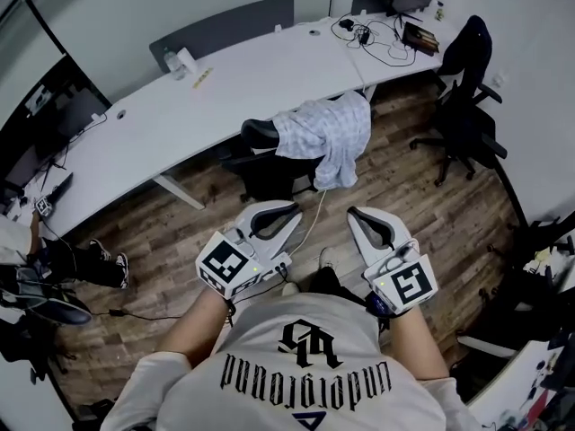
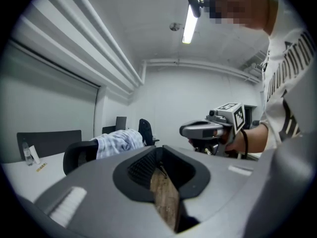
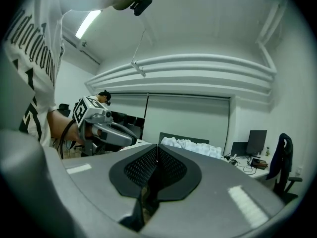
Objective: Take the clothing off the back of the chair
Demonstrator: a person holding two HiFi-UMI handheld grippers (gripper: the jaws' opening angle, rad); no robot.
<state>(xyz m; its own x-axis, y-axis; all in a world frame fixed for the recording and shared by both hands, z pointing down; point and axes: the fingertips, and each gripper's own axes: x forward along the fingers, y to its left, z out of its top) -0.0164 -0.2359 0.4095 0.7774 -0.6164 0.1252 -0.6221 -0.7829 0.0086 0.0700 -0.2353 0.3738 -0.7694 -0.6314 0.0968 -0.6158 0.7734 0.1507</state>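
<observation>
Jaws pressed together on left tool (image 1: 289, 210), nothing between them. right tool (image 1: 356, 214) same: jaws closed, empty. Both sit low centre in the head view, side by side, touching nothing. clothing (image 1: 323, 137), pale and checked, hangs over the back of the black chair (image 1: 256, 133), upper centre, beside the white table (image 1: 225, 79), well apart from both tools.

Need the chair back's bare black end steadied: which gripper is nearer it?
Left. The left gripper is short of the chair back's bare end; the right gripper is farther right, short of the shirt's hanging hem.
</observation>
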